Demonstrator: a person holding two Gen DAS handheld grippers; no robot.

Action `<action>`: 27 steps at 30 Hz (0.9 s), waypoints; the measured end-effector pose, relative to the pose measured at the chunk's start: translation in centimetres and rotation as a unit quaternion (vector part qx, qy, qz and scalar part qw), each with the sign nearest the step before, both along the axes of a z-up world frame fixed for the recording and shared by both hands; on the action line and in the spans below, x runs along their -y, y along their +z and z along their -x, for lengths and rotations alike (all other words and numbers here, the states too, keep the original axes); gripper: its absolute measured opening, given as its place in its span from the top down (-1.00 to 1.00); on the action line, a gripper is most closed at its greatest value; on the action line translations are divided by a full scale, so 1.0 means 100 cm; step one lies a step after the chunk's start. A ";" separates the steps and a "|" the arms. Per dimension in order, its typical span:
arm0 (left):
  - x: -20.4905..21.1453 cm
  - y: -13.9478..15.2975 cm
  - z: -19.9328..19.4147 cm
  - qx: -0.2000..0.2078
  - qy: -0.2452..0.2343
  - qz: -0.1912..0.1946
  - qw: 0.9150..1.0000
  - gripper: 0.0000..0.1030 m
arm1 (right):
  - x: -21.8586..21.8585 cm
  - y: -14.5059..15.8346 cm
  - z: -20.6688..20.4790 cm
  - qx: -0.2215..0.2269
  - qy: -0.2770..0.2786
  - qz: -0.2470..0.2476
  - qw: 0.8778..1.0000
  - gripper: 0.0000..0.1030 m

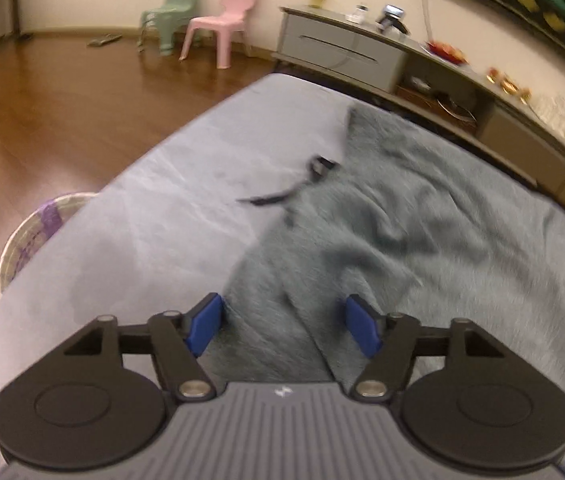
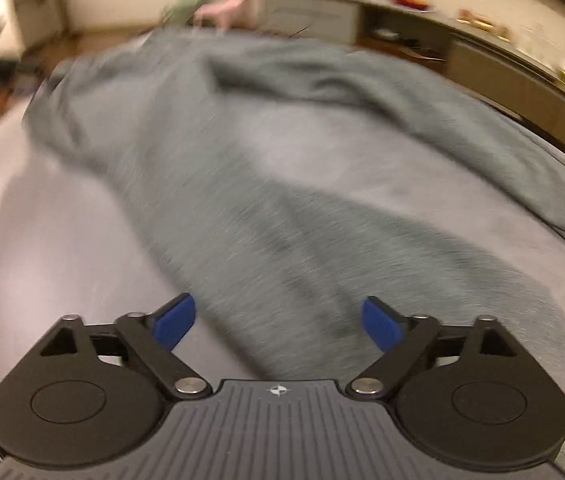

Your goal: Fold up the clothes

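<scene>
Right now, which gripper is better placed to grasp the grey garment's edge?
Left. The left gripper is open right over the grey garment near its edge; the right gripper view is blurred.

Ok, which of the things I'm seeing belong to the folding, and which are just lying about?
Job:
- grey garment, crumpled
- its dark drawstring
- grey bed under it
- left gripper, right gripper, both open

Lying about:
- pink chair
- green chair
- woven basket
- sideboard

Dim, warm orange indoor light. Fisheye bending at edges in both views. Right wrist view heavily motion-blurred; left wrist view mildly soft.
</scene>
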State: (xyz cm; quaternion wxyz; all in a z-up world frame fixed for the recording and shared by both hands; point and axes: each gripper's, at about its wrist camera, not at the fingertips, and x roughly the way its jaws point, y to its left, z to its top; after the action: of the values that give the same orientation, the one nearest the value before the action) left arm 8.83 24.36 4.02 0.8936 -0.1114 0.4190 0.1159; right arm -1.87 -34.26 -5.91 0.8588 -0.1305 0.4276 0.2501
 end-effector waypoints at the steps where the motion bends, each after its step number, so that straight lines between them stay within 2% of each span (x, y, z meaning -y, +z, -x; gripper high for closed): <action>1: 0.002 0.011 0.005 0.028 -0.011 0.011 0.999 0.80 | -0.004 0.000 0.002 0.006 0.002 0.011 1.000 0.33; 2: 0.002 0.027 0.011 0.062 -0.023 0.029 0.997 0.83 | -0.004 0.004 0.004 0.017 -0.003 0.015 1.000 0.96; 3: -0.004 0.051 0.023 0.119 -0.032 0.056 0.991 0.84 | -0.002 0.011 0.003 0.024 -0.008 0.013 1.000 0.94; 5: -0.026 0.100 0.060 0.230 -0.021 0.101 0.968 0.86 | 0.019 0.034 0.006 0.051 -0.043 -0.034 0.997 0.94; 7: -0.041 0.103 0.082 0.241 0.008 0.103 0.965 0.83 | 0.048 0.054 0.014 0.074 -0.077 -0.111 0.988 0.93; 9: -0.040 0.066 0.075 0.149 0.026 0.086 0.985 0.81 | 0.074 0.068 0.020 0.085 -0.102 -0.184 0.974 0.77; 10: -0.038 0.044 0.070 0.095 0.032 0.077 0.992 0.83 | 0.085 0.066 0.020 0.074 -0.101 -0.215 0.969 0.18; 11: -0.037 0.036 0.069 0.078 0.033 0.072 0.994 0.82 | 0.097 0.065 0.021 0.071 -0.112 -0.232 0.964 -0.44; 12: -0.037 0.032 0.070 0.072 0.032 0.069 0.995 0.81 | 0.113 0.068 0.023 0.084 -0.148 -0.226 0.959 -0.56; 14: -0.037 0.025 0.070 0.058 0.030 0.062 0.996 0.66 | 0.149 0.074 0.028 0.109 -0.235 -0.200 0.945 -0.59; 15: -0.037 0.021 0.071 0.052 0.030 0.059 0.997 0.66 | 0.167 0.074 0.034 0.112 -0.269 -0.183 0.939 -0.59; 17: -0.038 0.017 0.070 0.043 0.029 0.058 0.997 0.65 | 0.193 0.069 0.048 0.108 -0.306 -0.147 0.934 -0.69; 18: -0.040 0.017 0.069 0.043 0.029 0.062 0.997 0.63 | 0.202 0.064 0.055 0.100 -0.317 -0.127 0.934 -0.72; 22: -0.026 0.009 0.054 0.022 0.007 0.052 0.998 0.29 | 0.215 0.029 0.074 0.039 -0.339 -0.042 0.939 -0.77; 24: -0.017 0.005 0.047 0.010 -0.012 0.041 0.999 0.07 | 0.211 0.018 0.070 0.044 -0.338 -0.013 0.940 -0.77; 25: -0.011 0.002 0.045 0.005 -0.022 0.034 0.999 -0.01 | 0.210 0.016 0.068 0.049 -0.337 -0.015 0.940 -0.77; 27: 0.000 -0.004 0.041 -0.003 -0.040 0.017 0.999 0.01 | 0.211 0.015 0.061 0.047 -0.337 -0.042 0.939 -0.73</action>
State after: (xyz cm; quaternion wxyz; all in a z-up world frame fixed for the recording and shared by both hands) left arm 4.68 24.35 3.60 0.8943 -0.1091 0.4277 0.0733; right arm -7.97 -55.41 -4.38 0.9167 0.0462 0.3946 -0.0428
